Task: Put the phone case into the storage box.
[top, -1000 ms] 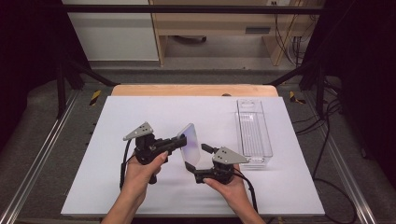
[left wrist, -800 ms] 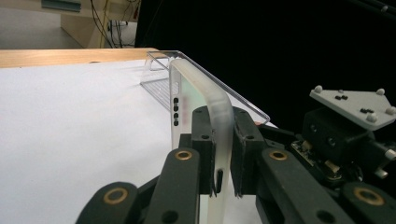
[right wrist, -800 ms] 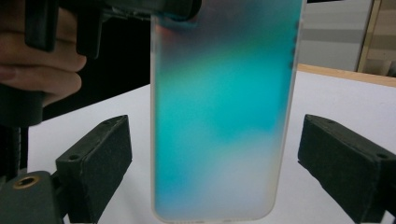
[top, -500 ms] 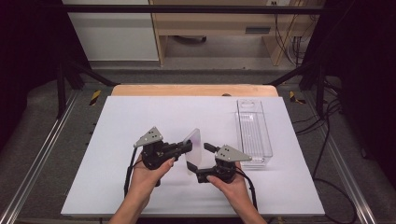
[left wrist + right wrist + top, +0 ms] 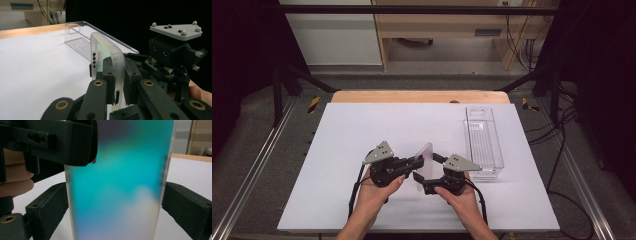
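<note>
Moved rightward since the earlier frame, the left tongs are pinching a frosted phone case, held upright above the counter. The right tongs have just been opening and are spread around it. A clear tray is seen beside; its ribbed floor is shown bare in the left gripper view.

You've got nothing to read here: no words, labels, brands or numbers stand out on anything in front of you, in any of your three views.
</note>
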{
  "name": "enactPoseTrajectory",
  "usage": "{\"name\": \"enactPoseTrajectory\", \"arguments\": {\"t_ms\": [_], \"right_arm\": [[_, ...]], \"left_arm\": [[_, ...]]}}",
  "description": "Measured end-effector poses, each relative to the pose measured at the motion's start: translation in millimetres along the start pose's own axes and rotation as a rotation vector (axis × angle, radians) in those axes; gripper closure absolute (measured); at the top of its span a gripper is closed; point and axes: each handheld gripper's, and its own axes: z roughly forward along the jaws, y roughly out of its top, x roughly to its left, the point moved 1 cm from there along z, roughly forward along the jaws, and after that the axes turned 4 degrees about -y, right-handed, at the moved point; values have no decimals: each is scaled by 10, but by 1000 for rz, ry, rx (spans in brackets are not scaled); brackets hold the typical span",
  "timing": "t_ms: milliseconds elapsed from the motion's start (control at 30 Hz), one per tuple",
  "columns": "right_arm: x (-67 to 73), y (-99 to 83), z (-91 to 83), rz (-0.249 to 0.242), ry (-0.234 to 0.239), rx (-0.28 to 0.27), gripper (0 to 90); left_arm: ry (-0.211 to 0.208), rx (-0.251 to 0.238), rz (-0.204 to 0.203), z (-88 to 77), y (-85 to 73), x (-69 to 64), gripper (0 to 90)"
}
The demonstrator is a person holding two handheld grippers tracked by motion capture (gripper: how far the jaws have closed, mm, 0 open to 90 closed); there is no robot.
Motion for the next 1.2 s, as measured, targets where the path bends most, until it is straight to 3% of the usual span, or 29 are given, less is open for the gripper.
{"name": "enactPoseTrajectory", "arguments": {"t_ms": [133, 667, 1200], "right_arm": [[11, 1, -2, 2, 17, -4, 80], [-17, 7, -19, 35, 7, -27, 135], [-2, 11, -31, -12, -27, -35, 168]], "left_arm": [[-7, -2, 3, 26, -21, -7, 816], [-22, -23, 12, 46, -60, -15, 816], [-13, -17, 27, 55, -70, -25, 816]]}}
